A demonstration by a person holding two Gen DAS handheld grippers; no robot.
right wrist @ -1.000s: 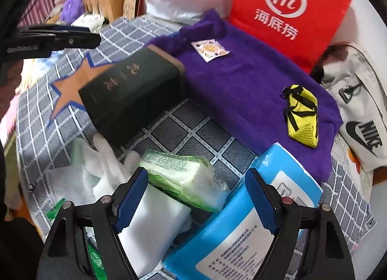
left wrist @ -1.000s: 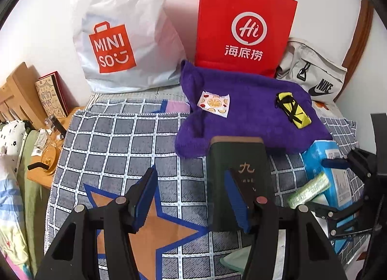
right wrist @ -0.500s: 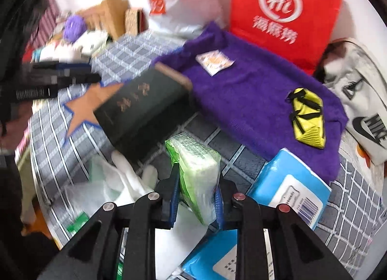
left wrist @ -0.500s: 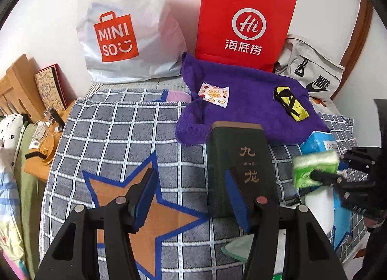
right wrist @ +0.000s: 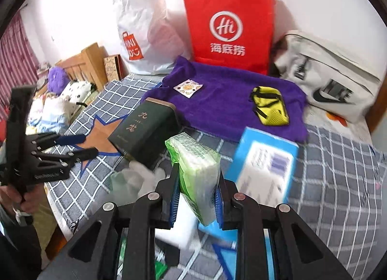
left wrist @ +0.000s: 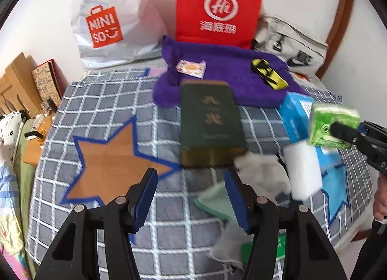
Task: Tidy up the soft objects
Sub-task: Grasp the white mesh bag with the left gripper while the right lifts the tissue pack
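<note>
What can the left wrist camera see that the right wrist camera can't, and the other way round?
Only the left wrist view shows the left gripper head-on, jaws open with nothing between them, and the whole orange star on the checked blanket.

Only the right wrist view shows the fluffy purple thing by the wooden headboard and the striped curtain.

Both show the green tissue pack clamped in the right gripper, the dark green box, purple towel, yellow pouch and red paper bag.
</note>
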